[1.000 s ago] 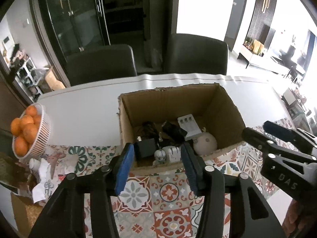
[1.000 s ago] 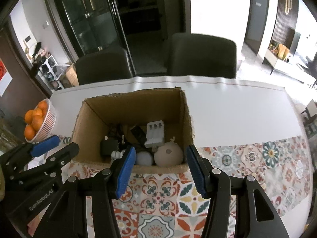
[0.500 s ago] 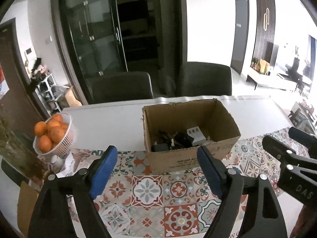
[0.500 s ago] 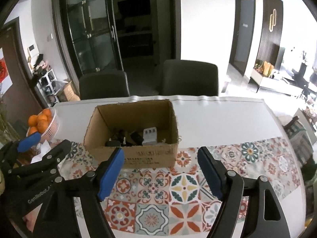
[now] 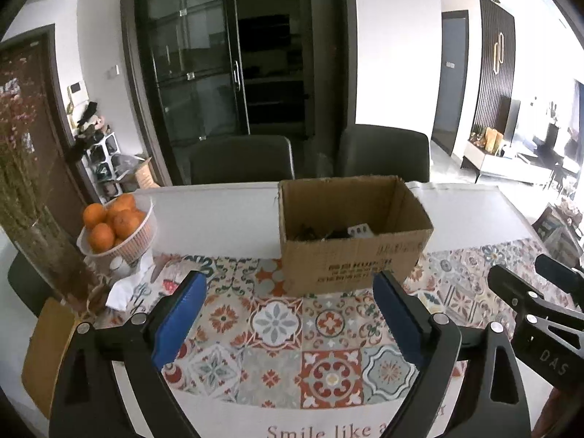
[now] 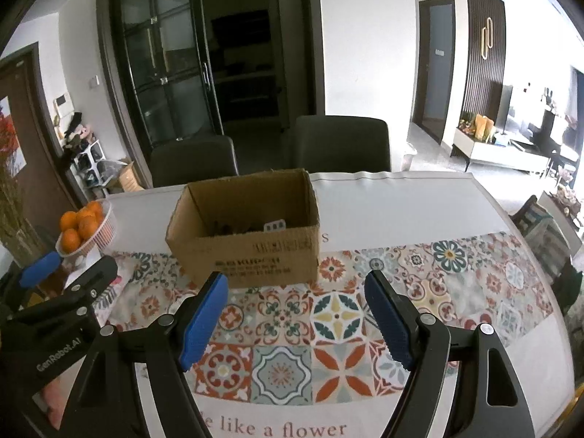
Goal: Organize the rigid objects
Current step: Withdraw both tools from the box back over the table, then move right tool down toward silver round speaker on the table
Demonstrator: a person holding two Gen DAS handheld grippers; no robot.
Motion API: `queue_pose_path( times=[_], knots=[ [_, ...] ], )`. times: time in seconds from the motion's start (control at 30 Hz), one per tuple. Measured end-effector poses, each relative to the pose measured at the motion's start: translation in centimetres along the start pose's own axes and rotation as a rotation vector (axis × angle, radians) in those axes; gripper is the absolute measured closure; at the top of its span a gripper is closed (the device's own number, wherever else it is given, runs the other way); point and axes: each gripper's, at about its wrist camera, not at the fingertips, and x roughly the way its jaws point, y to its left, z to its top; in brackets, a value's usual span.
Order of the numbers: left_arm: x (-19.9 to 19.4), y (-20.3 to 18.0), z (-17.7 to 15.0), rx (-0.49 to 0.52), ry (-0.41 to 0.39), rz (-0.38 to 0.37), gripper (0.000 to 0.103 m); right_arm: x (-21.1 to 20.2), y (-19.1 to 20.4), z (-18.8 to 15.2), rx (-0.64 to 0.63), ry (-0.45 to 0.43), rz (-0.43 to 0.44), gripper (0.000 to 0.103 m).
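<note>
An open cardboard box (image 5: 350,252) stands on the patterned tablecloth; it also shows in the right wrist view (image 6: 252,241). Inside it I see only the tops of dark items and a white charger (image 5: 360,231), also seen in the right wrist view (image 6: 274,225). My left gripper (image 5: 288,310) is open and empty, held back from the box's front wall. My right gripper (image 6: 295,310) is open and empty, also in front of the box. Each gripper shows at the edge of the other's view.
A white basket of oranges (image 5: 120,233) stands at the left, beside a glass vase of dried stems (image 5: 40,241) and crumpled white cloth. Two dark chairs (image 5: 241,160) stand behind the table. The tiled cloth (image 6: 335,317) covers the near half of the table.
Both grippers have pulled up and back from over the box; the box now sits farther away, its contents mostly hidden behind its front wall. Both stayed open.
</note>
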Motion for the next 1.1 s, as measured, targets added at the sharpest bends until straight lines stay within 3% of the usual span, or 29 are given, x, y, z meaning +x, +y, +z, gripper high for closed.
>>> queue_pose_path(
  times=[0.53,0.83,1.1],
  knots=[
    [-3.0,0.6,-6.3,-0.008,0.067,-0.015,0.003,-2.8,0.4,-6.2,-0.029,0.067,0.012,0.025],
    [-4.1,0.4,-9.5,0.052,0.099,-0.005,0.001,-3.4,0.3,-9.6,-0.033,0.131,0.003,0.025],
    [-3.6,0.0,-12.3,0.104,0.172,-0.025,0.001,-3.3,0.2,-13.0,-0.021,0.213,-0.009,0.025]
  ],
)
